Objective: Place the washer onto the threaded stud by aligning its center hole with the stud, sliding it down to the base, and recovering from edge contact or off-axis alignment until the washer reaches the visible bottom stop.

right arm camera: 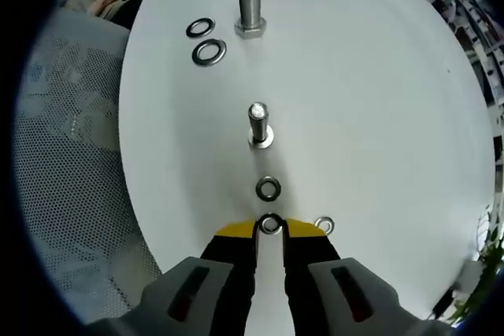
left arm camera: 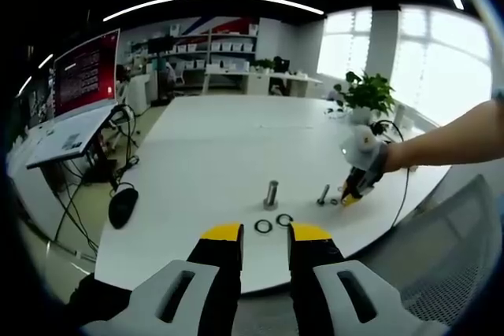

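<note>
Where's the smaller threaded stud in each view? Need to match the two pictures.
Left gripper view: the smaller stud stands right of centre on the white table, just left of the right gripper.
Right gripper view: the smaller stud stands upright at centre, straight ahead of the right gripper, with a washer lying between them.
Shared landmark: the larger bolt, upright with two washers beside it.

Bare white table (right arm camera: 370,116) wide open on both sides of the small stud (right arm camera: 259,124), one loose washer (right arm camera: 268,189) lying in the straight path to it, large bolt (right arm camera: 250,5) and two washers (right arm camera: 205,41) standing well beyond, mesh chair (right arm camera: 71,194) crowding the table edge
</note>
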The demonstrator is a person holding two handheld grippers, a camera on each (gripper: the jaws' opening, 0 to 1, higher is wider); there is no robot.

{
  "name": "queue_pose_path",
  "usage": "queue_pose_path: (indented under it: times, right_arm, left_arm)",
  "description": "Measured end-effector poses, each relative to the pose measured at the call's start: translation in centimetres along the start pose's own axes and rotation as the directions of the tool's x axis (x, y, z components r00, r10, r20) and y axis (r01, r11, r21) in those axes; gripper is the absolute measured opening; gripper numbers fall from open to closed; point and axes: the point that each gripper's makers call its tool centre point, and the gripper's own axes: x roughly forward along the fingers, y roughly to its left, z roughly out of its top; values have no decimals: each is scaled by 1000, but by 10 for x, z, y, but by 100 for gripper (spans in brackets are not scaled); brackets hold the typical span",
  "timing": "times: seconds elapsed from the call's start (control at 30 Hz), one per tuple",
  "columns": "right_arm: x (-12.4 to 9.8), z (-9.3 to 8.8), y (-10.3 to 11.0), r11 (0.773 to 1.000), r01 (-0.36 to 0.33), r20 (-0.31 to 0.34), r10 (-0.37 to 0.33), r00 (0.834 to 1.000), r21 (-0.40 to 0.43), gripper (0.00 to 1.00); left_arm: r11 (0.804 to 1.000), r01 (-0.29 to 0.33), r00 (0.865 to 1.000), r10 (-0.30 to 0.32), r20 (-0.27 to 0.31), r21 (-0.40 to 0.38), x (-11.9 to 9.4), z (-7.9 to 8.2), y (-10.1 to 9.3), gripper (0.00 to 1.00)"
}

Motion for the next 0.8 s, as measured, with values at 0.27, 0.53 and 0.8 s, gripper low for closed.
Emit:
queue_pose_path:
  times: [0.27,0.53,0.8]
  right_arm:
    - [-26,23,-3,1000,6,100,-6,995,5,13]
    - [-47,44,-3,999,12,143,-5,990,-45,13]
    - [-59,65,1,995,7,166,10,986,-100,13]
  left_arm:
    - [1000,2,1000,-2,-1,2,0,0,0,20]
    - [1000,4,1000,-4,0,3,0,0,0,20]
    - [1000,3,1000,-3,3,1,0,1,0,20]
